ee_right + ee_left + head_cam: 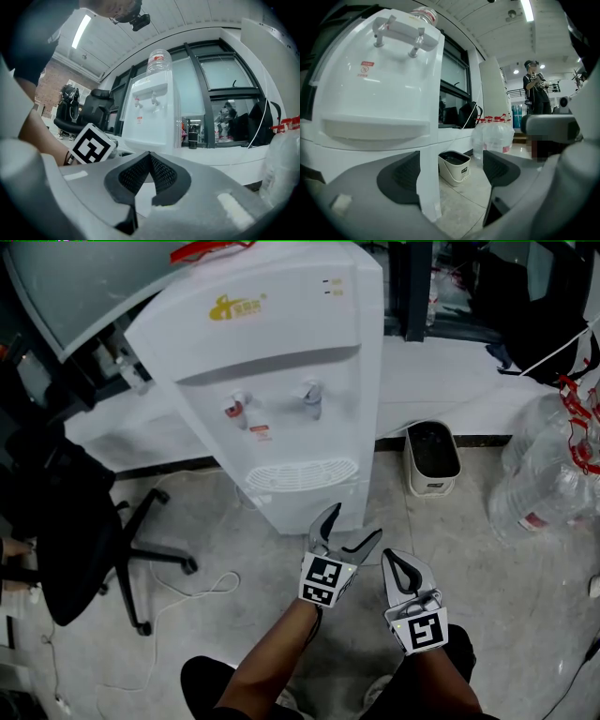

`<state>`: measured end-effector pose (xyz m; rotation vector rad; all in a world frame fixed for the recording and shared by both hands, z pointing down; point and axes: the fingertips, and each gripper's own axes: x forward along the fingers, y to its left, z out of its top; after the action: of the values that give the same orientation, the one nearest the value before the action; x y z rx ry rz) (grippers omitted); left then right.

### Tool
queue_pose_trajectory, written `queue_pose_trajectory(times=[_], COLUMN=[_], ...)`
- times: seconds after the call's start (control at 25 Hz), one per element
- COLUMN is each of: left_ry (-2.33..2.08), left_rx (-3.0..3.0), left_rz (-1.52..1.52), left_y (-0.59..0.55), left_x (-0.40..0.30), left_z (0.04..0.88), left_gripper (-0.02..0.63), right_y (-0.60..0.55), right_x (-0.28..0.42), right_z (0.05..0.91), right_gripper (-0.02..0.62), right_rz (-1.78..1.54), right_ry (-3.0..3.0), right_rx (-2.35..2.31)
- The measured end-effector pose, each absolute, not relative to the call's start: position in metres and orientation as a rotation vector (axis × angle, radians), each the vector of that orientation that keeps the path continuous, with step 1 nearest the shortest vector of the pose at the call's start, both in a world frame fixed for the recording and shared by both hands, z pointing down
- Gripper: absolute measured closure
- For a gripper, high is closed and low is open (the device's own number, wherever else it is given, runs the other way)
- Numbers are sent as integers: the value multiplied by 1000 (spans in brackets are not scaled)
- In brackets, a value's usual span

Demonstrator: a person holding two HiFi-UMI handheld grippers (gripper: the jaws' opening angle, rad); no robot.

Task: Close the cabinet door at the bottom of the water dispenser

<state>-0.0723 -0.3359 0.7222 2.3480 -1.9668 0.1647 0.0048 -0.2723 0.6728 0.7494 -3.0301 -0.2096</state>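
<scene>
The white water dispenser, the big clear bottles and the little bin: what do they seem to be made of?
Tall white water dispenser: probably glossy moulded plastic; its smooth rounded panels carry soft highlights.
Big clear bottles: likely thin transparent plastic; the floor shows through them.
Small cream bin: seemingly plastic, matte, with a dark inside.

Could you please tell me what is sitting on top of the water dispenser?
A clear bottle with a red band stands on top of the water dispenser. The dispenser's white top covers the bottle's lower end, and how much water it holds cannot be told.
</scene>
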Motion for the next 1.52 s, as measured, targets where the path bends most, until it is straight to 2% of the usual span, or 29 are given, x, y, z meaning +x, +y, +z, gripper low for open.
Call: queue_pose_trajectory(times=[0.36,0.56,0.72,0.92,1.08,1.2,1.52], left_ry=[-2069,-2114,-2184,-2302,-2356,-2340,-2354], left_rx=[2311,2221,2175,2109,2020,1905,1864], left_rz=[110,91,99,76,170,85,-13], left_y=[-263,-226,-195,-146,-110,-90,-79], left_x=[-84,-104,-111,-121,-135,-142,-141], left_z=[689,666,623,588,564,533,383], left_gripper=[255,406,587,588,588,588,588], right_y=[-264,-254,-235,-214,-200,-188,-155], right_x=[-8,-11,-7,-20,-25,-28,-33], right_z=[675,657,602,525,487,462,367], right_gripper=[592,592,592,592,592,592,592], right_rz=[-151,-26,3,-36,20,44,76], right_ry=[-3016,-2959,-2909,-2899,-2872,-2862,-2910], right_rx=[748,787,753,659,639,629,653])
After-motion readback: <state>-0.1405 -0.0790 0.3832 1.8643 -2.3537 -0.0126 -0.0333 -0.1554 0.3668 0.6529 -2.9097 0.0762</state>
